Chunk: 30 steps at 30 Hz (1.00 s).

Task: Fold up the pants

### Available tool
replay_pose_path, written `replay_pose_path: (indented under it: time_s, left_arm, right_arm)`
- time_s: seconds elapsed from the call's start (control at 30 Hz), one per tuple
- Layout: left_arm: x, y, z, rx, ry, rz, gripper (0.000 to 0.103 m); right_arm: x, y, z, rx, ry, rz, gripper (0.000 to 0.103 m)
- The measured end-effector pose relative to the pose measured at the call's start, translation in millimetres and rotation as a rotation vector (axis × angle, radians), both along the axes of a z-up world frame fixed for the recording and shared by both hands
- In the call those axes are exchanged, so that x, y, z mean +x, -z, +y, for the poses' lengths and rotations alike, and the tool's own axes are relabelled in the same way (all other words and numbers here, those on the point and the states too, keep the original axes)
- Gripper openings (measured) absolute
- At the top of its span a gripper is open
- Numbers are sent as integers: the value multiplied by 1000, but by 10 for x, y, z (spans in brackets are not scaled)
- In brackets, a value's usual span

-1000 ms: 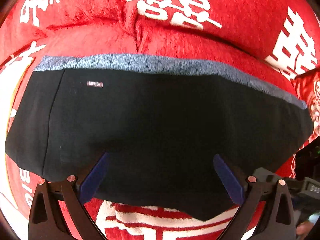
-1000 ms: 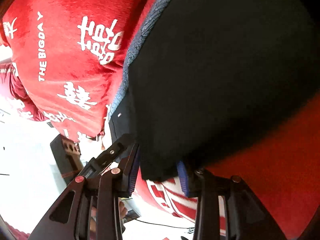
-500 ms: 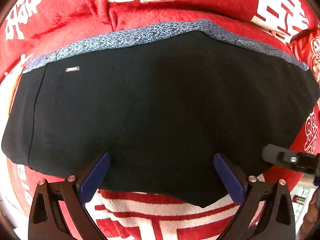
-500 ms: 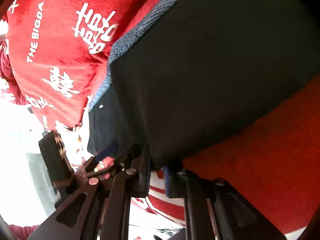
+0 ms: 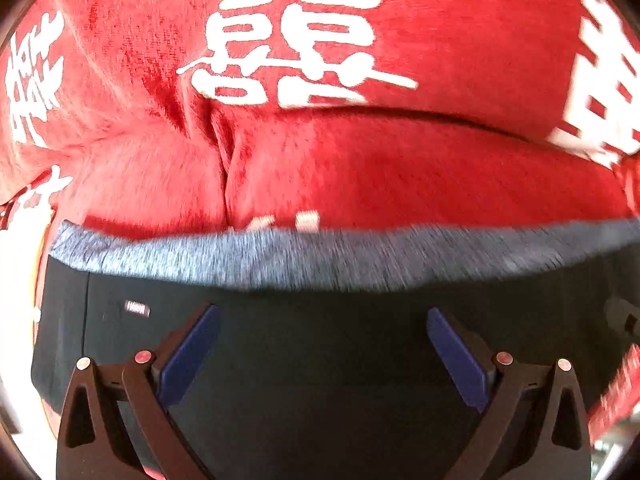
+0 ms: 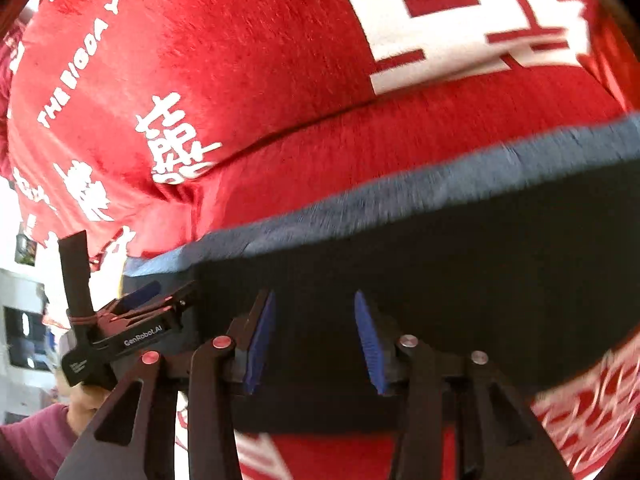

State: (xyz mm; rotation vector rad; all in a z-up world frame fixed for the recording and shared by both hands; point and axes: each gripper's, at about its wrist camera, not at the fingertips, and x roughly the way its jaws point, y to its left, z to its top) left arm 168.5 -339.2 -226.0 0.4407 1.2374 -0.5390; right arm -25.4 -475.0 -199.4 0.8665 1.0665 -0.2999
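The pants are black, folded into a broad dark slab with a heathered grey waistband running along the far edge. They lie on a red blanket printed with white characters, directly ahead of and under both grippers. A small pale label sits on the black cloth just to the outer side of the left gripper's left finger.

The left gripper has its blue-padded fingers spread wide, with nothing clamped between them; black fabric fills the whole gap and the space beneath. Whether the pads touch the cloth cannot be told. The waistband crosses just beyond its fingertips, and the red blanket rises behind that.

The right gripper also has its fingers apart, though less widely, with the pants' black surface showing between the pads. The near edge of the pants passes under its fingers, with red and white blanket showing below. The waistband runs beyond its tips, slanting upward to the right. To its left the other gripper is seen from the side at the pants' corner, held by a hand in a maroon sleeve. The pants' edges are motion-blurred in both views.
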Motion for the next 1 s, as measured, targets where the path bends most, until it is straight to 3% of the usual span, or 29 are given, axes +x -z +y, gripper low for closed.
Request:
replay_pose_path:
  time_s: [0.07, 0.17, 0.2, 0.3, 0.5, 0.6, 0.63, 0.83, 0.97, 1.0]
  left_arm:
    - [83, 127, -7, 13, -46, -2, 103]
    - [196, 228, 52, -36, -104, 34, 103]
    - [212, 234, 54, -40, -104, 29, 103]
    - [248, 249, 23, -37, -87, 2, 103]
    - [407, 210, 38, 2, -127, 5, 103]
    - [371, 88, 53, 33, -107, -19, 103]
    - [334, 35, 64, 33, -95, -19, 103]
    - [-342, -213, 39, 3, 19, 49, 103]
    - [-940, 54, -28, 77, 118, 88, 103]
    - [-1021, 31, 43, 33, 77, 53, 103]
  right_arm:
    - [119, 137, -74, -25, -23, 22, 45]
    - [209, 318, -186, -86, -49, 60, 45]
    - [193, 321, -241, -93, -50, 22, 44]
    - [200, 290, -350, -225, -63, 66, 44]
    - [26, 315, -840, -224, 49, 128, 46]
    - [-161, 233, -996, -174, 126, 134, 61]
    - [-242, 181, -984, -170, 139, 143, 67]
    - [-674, 101, -641, -115, 142, 158, 72]
    - [-940, 255, -393, -132, 150, 167, 74]
    - [-967, 244, -356, -155, 148, 150, 75]
